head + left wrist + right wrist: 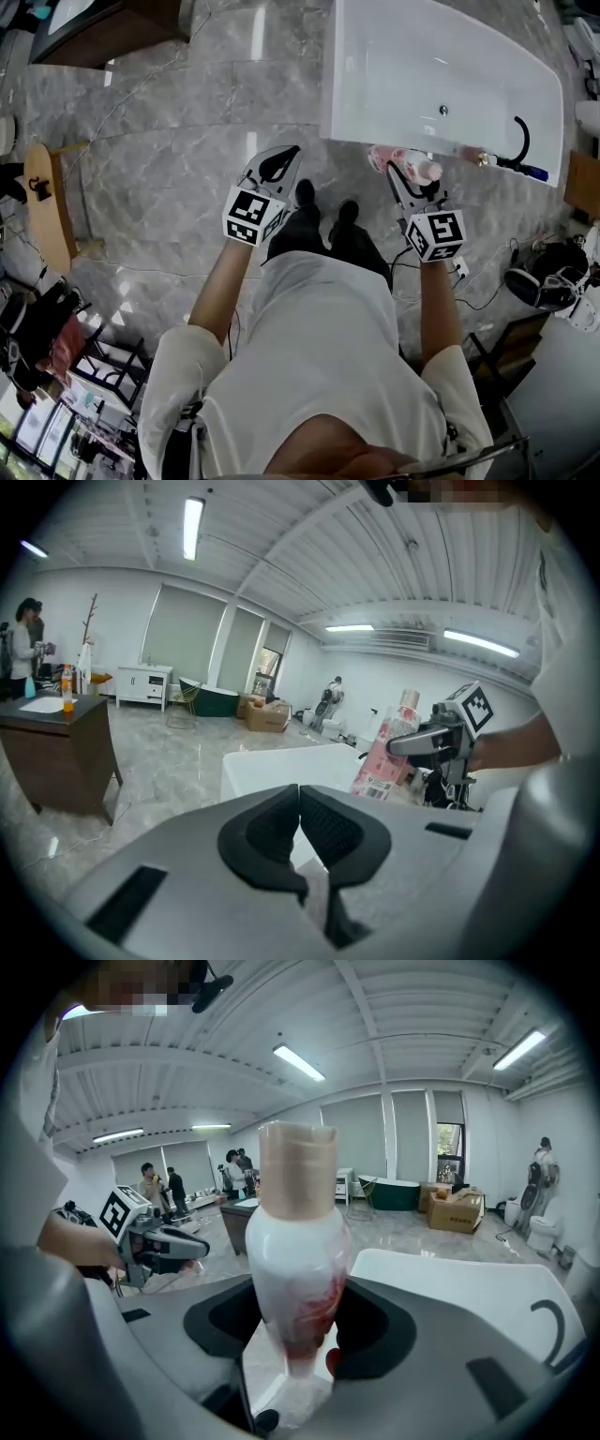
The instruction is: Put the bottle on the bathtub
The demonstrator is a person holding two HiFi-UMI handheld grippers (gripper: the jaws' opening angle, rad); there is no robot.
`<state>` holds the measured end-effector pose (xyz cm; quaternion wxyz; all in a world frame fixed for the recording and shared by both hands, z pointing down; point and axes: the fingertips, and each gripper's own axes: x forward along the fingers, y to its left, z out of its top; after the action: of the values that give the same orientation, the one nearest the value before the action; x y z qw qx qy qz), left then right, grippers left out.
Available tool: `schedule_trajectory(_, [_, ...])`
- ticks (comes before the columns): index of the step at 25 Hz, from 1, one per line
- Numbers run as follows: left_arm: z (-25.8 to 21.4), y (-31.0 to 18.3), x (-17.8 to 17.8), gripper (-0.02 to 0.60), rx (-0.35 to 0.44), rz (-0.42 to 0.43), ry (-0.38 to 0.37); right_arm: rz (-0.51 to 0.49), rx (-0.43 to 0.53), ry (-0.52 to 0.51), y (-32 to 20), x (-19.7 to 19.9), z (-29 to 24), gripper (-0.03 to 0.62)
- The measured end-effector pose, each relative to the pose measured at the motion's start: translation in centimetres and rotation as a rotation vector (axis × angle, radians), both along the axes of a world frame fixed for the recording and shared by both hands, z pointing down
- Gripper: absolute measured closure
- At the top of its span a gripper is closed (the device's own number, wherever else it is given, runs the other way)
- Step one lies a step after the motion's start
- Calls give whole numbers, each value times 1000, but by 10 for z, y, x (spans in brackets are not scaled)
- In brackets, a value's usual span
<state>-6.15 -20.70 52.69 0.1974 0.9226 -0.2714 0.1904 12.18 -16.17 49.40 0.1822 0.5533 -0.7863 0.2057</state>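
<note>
A white and pink bottle [298, 1269] with a beige cap stands between the jaws of my right gripper [302, 1335], which is shut on its body. In the head view that bottle [412, 171] is held just in front of the near rim of the white bathtub [375, 66], with my right gripper [410, 184] below it. The left gripper view shows the bottle [386, 747] from the side. My left gripper [280, 167] is shut with nothing in it, its pads [281, 829] touching, left of the tub's near corner.
A black tap [521, 155] with a blue-tipped part sits at the tub's right end. A dark wooden counter [56, 747] stands to the left, and people stand at the back. Cables and a black and white device [544, 277] lie on the marble floor to the right.
</note>
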Motion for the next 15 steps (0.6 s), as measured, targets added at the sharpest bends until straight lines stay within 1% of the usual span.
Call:
schedule_trajectory(4, [21,-10,-4,572,-19,-36,-11,-24,-20,5,-13,-4,29,354])
schedule_trajectory(11, [57,-20,-6,572,-43,-110,-33,-112,-47,28,-38,-11,90,355])
schedule_trajectory(15, [88,-26,-6,572,-66,-159,-47,-170,-65,33,-56,-18,132,354])
